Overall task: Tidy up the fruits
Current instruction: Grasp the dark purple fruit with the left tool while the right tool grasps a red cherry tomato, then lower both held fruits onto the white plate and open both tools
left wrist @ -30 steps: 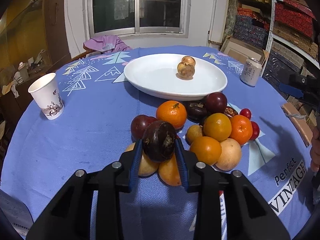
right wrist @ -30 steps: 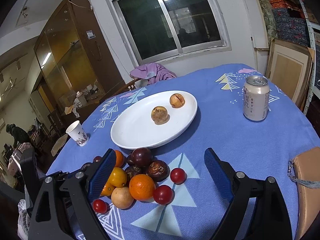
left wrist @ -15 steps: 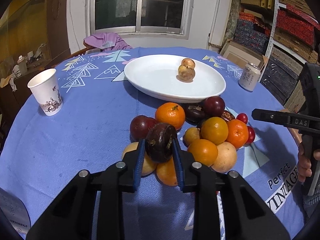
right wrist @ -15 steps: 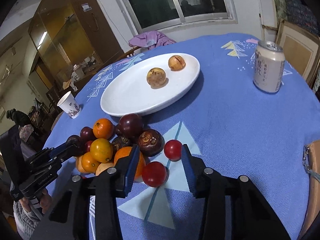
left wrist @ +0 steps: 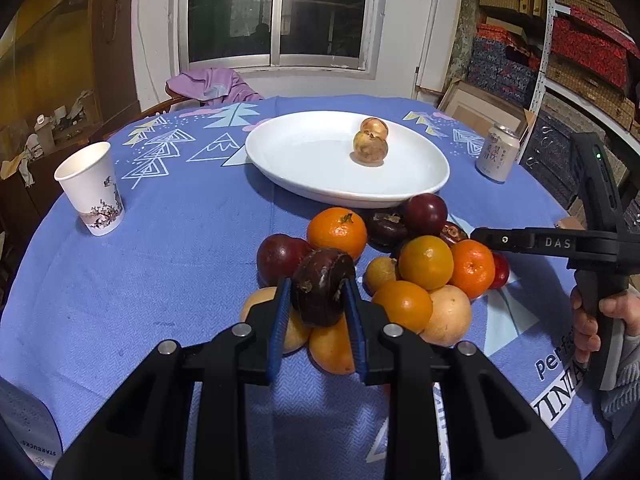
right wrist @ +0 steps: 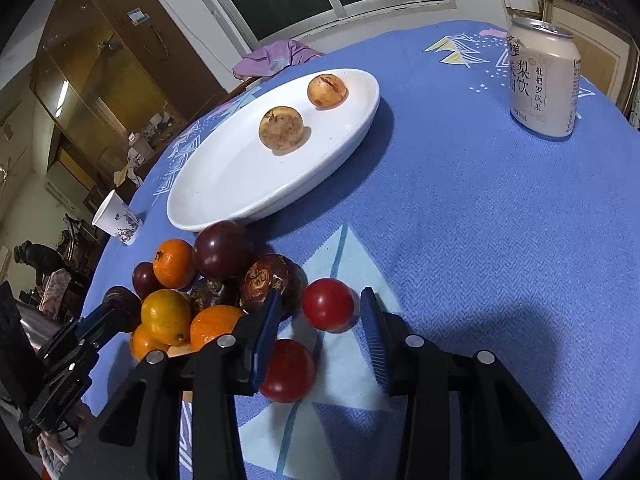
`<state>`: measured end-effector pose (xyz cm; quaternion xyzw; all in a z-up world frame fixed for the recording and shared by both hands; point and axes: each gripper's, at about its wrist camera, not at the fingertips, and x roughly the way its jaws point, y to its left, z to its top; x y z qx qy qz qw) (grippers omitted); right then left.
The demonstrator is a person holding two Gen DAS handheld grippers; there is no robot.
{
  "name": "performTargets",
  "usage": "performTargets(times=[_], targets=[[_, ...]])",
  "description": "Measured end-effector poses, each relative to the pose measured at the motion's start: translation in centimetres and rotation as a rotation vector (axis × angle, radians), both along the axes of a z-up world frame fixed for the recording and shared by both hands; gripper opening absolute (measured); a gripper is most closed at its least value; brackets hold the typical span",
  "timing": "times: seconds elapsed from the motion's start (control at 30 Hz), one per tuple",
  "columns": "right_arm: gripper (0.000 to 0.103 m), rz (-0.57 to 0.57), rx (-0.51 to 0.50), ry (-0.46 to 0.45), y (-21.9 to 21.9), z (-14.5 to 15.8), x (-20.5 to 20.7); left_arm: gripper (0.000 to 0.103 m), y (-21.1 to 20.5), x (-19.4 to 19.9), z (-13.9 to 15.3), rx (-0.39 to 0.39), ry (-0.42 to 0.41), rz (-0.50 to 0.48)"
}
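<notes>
A dark purple fruit (left wrist: 322, 286) is being pinched between the blue pads of the left tool (left wrist: 316, 300), held just above the near edge of the fruit pile (left wrist: 400, 264) on the blue-clothed desk (left wrist: 160, 280). In the right wrist view a red cherry tomato (right wrist: 328, 309) is lying between the pads of the right tool (right wrist: 320, 320), whose jaws are closing — a gap is being left on each side, so nothing is being gripped there. A second red tomato (right wrist: 286, 369) is resting on the cloth just below the right tool's left pad. The pile — oranges, dark plums, pale yellow fruit — is being kept just in front of the white plate (left wrist: 312, 172), where two brownish round fruits (left wrist: 370, 148) are sitting side by side. A drink can (right wrist: 544, 84) is standing well apart on the right, a paper cup (left wrist: 92, 188) well apart on the left. A hand (left wrist: 592, 320) is seen wrapped around the right tool's handle.
</notes>
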<state>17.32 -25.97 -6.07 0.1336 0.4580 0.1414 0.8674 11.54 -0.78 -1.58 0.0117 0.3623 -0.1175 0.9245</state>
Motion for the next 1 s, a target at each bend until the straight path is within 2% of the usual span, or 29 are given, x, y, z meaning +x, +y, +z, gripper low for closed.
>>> performTargets(times=[0.13, 0.3, 0.43, 0.53, 0.63, 0.73, 0.83, 0.93, 1.0], targets=[[0.026, 0.001, 0.029, 0.010, -0.5, -0.2, -0.1, 0.025, 0.0, -0.2, 0.2, -0.007, -0.010, -0.009], [0.026, -0.015, 0.052, 0.008, -1.2, -0.1, -0.3, 0.025, -0.4, -0.4, 0.2, 0.018, -0.029, -0.016], [0.026, -0.023, 0.065, -0.012, -1.5, 0.4, -0.7, 0.025, -0.3, -0.6, 0.4, 0.001, -0.037, -0.016], [0.026, -0.034, 0.082, -0.032, -2.0, 1.0, -1.0, 0.025, -0.2, -1.2, 1.0, 0.008, -0.072, -0.009], [0.026, -0.043, 0.111, -0.069, -2.4, 1.9, -1.2, 0.025, 0.1, -1.4, 2.5, -0.020, -0.109, 0.002], [0.026, -0.034, 0.150, -0.113, -2.3, 3.6, -1.0, 0.025, -0.1, 0.0, 4.3, -0.034, -0.118, 0.011], [0.026, -0.015, 0.132, -0.142, -1.1, 5.7, 0.4, 0.025, -0.9, 3.1, 5.8, -0.039, -0.096, 0.017], [0.026, 0.011, 0.098, -0.141, 0.9, 6.7, 2.8, 0.025, -2.0, 6.4, 6.1, -0.033, -0.068, 0.029], [0.026, 0.022, 0.087, -0.121, 2.2, 6.3, 4.7, 0.025, -2.6, 8.2, 5.7, -0.035, -0.040, 0.039]])
